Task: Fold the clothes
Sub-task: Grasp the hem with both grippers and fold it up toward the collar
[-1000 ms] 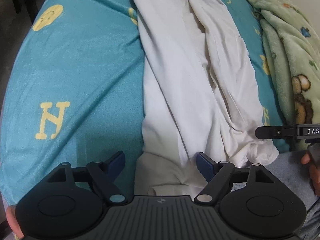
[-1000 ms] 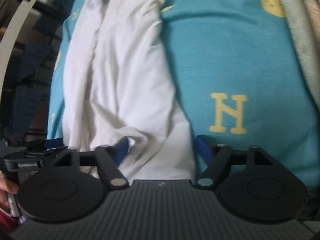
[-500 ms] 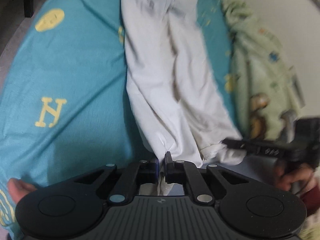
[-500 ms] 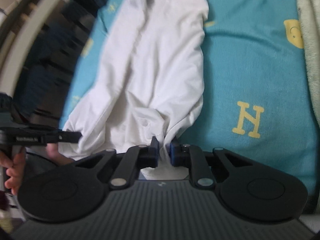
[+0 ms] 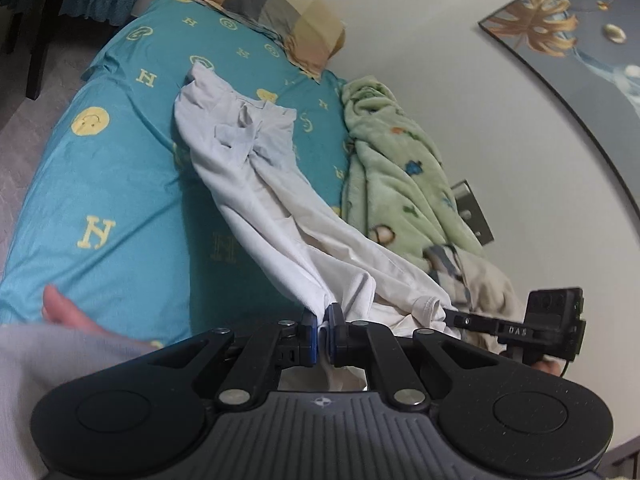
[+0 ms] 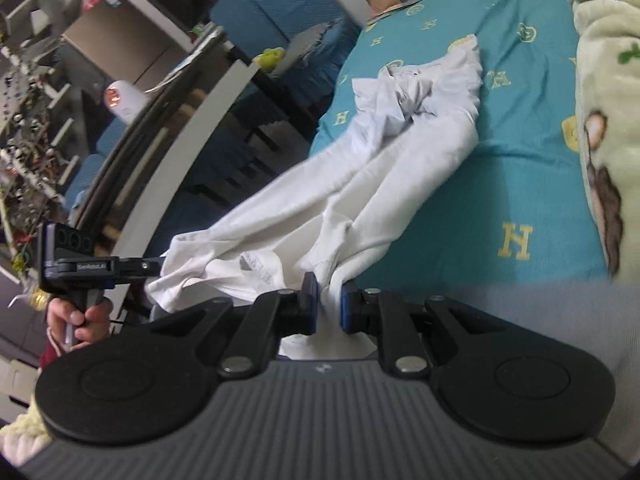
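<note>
Right now the bed (image 5: pixel 100 184), under its teal printed sheet, is your whole working surface, and the white garment (image 5: pixel 256 184) runs down its length: the collar end lies bunched toward the pillow (image 5: pixel 276 8) at the head, while the hem end is lifted off the mattress at the foot edge. A green fleece blanket (image 5: pixel 392 168) is heaped along the wall-side edge, just beside the garment.

Your left claw (image 5: pixel 322 334) is clenched on one bunch of the hem, and your right claw (image 6: pixel 329 304) is clenched on another thick gather of it. Both bites look like gathered folds, not flat single corners, so as I read it the cloth could slip out or carry over twisted if you swing it toward the head. The loose hem sagging between the claws may also fold under itself.

Room is uneven. The outer side of the bed gives you broad bare sheet to lay the fold on; the wall side is crowded, and a drift that way could snag the blanket. Behind the foot edge the hem hangs over open floor, so lowering it there would drop cloth off the bed.
</note>
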Available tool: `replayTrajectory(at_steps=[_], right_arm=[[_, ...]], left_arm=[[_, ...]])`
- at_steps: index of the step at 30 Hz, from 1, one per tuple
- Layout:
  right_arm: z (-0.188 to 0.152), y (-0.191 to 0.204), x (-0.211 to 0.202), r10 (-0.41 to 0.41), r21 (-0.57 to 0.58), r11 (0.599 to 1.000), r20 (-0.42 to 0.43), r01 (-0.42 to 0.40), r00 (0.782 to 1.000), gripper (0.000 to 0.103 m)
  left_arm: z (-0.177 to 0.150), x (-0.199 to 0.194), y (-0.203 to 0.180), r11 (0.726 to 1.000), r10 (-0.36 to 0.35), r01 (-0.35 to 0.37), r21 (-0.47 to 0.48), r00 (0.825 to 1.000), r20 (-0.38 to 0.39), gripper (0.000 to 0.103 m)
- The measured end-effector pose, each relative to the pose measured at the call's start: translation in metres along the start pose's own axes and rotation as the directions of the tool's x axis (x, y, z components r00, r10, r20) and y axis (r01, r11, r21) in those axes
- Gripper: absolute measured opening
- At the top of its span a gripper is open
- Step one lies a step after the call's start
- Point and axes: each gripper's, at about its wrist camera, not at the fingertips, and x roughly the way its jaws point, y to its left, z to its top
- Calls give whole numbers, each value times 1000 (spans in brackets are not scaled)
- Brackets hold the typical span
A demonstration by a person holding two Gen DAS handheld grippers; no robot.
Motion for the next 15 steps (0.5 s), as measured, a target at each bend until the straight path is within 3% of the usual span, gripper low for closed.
replayTrajectory(at_steps=[2, 6, 15], right_arm=[[-8, -1, -4, 4, 10, 1000, 0, -4, 1000, 14], [9, 1, -1, -1, -16, 1000, 68, 2, 998, 14], [103, -16, 39, -61, -47, 996, 214, 73, 975, 15]], left_arm=[[-13, -4, -5, 1000, 1, -1, 4, 1000, 4, 5], [-2, -5, -12, 1000, 24, -25, 15, 997, 69, 6], [112, 52, 1, 998, 37, -46, 33, 974, 223, 6]])
